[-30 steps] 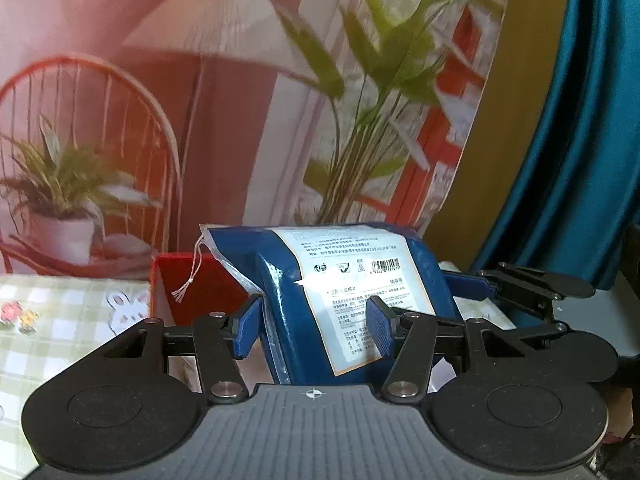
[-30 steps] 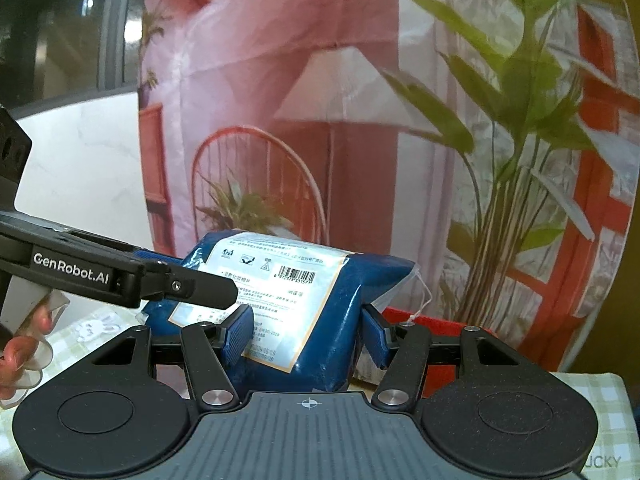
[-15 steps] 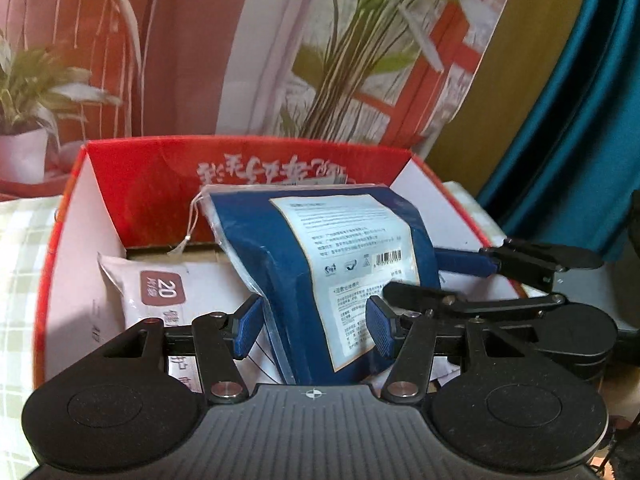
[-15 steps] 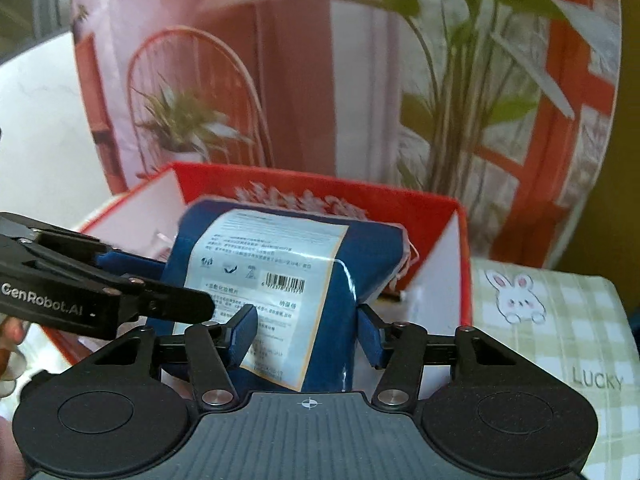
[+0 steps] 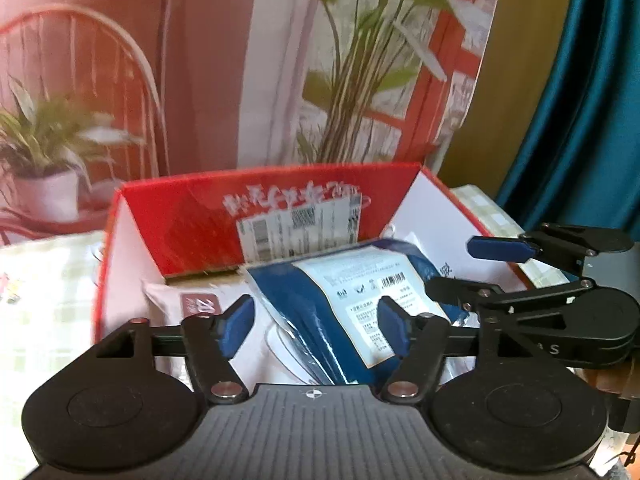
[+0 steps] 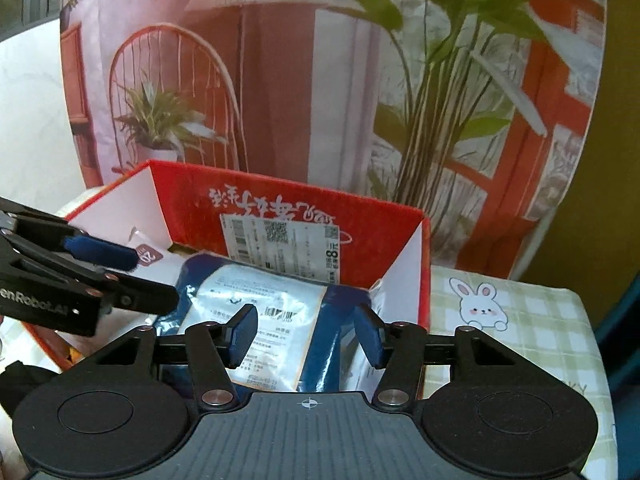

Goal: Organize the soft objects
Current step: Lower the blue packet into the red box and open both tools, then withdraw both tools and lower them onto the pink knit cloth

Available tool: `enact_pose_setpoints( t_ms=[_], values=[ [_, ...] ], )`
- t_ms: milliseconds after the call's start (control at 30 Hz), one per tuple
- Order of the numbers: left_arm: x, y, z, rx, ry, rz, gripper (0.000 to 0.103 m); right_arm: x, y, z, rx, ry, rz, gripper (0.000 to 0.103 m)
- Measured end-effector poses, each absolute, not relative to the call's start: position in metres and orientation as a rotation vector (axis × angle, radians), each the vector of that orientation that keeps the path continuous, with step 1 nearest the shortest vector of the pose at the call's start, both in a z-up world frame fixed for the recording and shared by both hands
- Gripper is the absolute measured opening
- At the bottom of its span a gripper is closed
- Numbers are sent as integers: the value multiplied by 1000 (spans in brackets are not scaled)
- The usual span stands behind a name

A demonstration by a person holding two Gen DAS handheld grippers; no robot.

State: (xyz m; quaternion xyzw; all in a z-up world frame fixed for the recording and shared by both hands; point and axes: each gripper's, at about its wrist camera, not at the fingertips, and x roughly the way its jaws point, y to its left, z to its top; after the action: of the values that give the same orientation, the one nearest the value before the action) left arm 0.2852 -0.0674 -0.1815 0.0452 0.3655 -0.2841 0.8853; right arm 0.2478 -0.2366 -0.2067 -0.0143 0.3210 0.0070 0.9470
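Both your pairs of jaws stand apart around the same blue packet [image 5: 316,320], which lies tilted inside the red box [image 5: 188,216]. Your left gripper [image 5: 316,322] has just been opening: its left pad clears the packet by a visible gap, while the right pad sits at the edge of the white label, contact not certain. Your right gripper [image 6: 306,336] has opened a little too, after a slight squeeze; its blue pads flank the packet's near end, and you cannot tell from this view whether they press on it. Seen from the right wrist, the left gripper's fingers reach in from the left over the packet. Beside the packet, toward the box's left wall, lies a white wipes pack [image 5: 188,300] with a maroon tag. On the box's far inner wall, white lettering and a shipping label [image 6: 284,246]. Box stands on a green checked cloth [image 6: 516,320] with a rabbit print. Beyond it, a printed backdrop [image 6: 280,80]: chair, potted plants, red frame. Teal curtain [image 5: 580,100] at far right of the left view.
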Motion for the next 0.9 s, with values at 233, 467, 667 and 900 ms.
enact_pose_setpoints(
  t_ms=[233,467,667,900],
  values=[
    [251,-49,-153,115,649,-537,97,218,-233,-189,-7,593,30,73],
    [203,-28,-137,95,522,-518,100,179,-225,-176,29,521,46,102],
    [167,-7,-128,21,434,-485,103,149,-212,-166,30,471,44,103],
    [129,5,-126,45,387,-459,103,109,-193,-161,22,406,39,103]
  ],
)
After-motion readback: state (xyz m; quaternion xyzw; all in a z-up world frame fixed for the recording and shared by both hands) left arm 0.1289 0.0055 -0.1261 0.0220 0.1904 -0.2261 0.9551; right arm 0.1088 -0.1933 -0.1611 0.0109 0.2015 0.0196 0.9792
